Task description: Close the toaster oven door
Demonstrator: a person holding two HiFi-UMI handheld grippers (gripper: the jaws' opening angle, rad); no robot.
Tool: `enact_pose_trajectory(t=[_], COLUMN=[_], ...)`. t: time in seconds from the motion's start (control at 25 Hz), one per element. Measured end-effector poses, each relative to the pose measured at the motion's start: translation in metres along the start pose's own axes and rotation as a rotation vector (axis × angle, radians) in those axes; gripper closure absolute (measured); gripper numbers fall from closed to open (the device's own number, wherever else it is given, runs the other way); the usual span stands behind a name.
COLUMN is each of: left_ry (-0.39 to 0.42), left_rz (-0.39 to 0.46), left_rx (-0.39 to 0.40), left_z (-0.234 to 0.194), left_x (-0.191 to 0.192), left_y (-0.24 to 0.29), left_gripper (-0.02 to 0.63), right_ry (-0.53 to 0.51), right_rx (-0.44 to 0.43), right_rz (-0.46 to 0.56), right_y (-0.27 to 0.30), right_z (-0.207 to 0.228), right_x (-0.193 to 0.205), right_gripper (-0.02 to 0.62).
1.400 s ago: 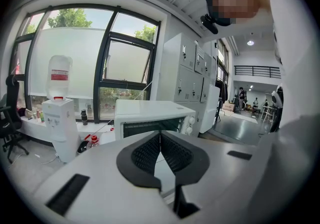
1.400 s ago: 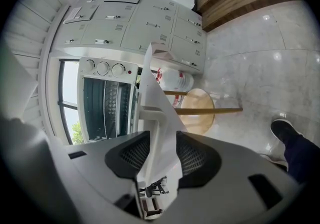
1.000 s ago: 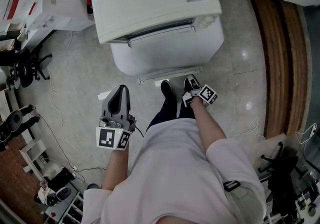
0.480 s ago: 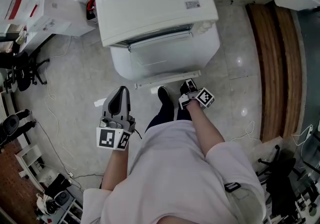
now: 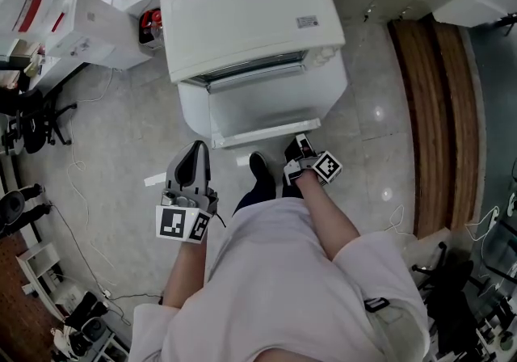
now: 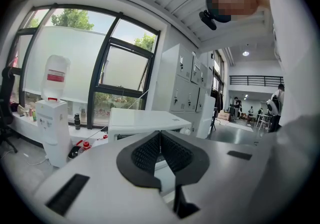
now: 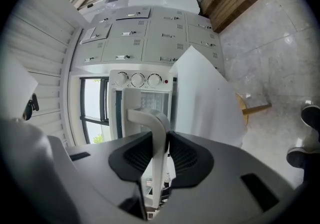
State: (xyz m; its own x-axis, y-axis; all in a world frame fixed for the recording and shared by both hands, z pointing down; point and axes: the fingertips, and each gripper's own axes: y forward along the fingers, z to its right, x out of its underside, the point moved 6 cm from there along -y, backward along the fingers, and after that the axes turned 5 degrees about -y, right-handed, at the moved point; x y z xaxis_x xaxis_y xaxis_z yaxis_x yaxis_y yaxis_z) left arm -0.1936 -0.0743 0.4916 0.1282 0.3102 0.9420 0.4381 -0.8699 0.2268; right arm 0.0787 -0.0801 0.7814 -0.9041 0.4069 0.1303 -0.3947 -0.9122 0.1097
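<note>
Our right gripper [image 7: 160,139], jaws just closed, pinches the door handle [image 7: 150,115] at the front of the toaster oven [image 5: 242,17], whose door [image 5: 262,110] hangs half raised. If our pads slip off that thin bar, the door may drop open again. Our left gripper [image 6: 160,135] is pressed together, empty, short of the oven.

Counting as it goes. One oven [image 5: 242,21], one door [image 5: 262,114] on it, one handle [image 7: 156,128] on that door. Three knobs [image 7: 138,79] in a row across its front. Two claws out there, the left claw [image 5: 194,150] and the right claw [image 5: 300,149], and each carries one marker cube, so that's two cubes [image 5: 182,223]. Two black shoes [image 5: 261,168] on the floor [image 5: 121,134]. Over by the window [image 6: 75,63], one water cooler [image 6: 52,123] with one bottle [image 6: 56,75] on top. Two white boxes [image 5: 89,21] off to the side, and one black chair [image 5: 32,122].
</note>
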Motion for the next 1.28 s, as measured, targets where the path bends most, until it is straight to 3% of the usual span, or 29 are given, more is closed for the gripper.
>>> enact_pose_trajectory(t=[1.28], left_ry=[0.012], left_rz=[0.089], left_rx=[-0.005], left_z=[0.006], left_x=[-0.022], left_y=[-0.009], left_gripper=[0.584], right_ry=[-0.056], right_rx=[-0.195], right_rz=[0.029], right_y=[0.041], right_z=[-0.082], right_x=[-0.028], right_gripper=[0.491])
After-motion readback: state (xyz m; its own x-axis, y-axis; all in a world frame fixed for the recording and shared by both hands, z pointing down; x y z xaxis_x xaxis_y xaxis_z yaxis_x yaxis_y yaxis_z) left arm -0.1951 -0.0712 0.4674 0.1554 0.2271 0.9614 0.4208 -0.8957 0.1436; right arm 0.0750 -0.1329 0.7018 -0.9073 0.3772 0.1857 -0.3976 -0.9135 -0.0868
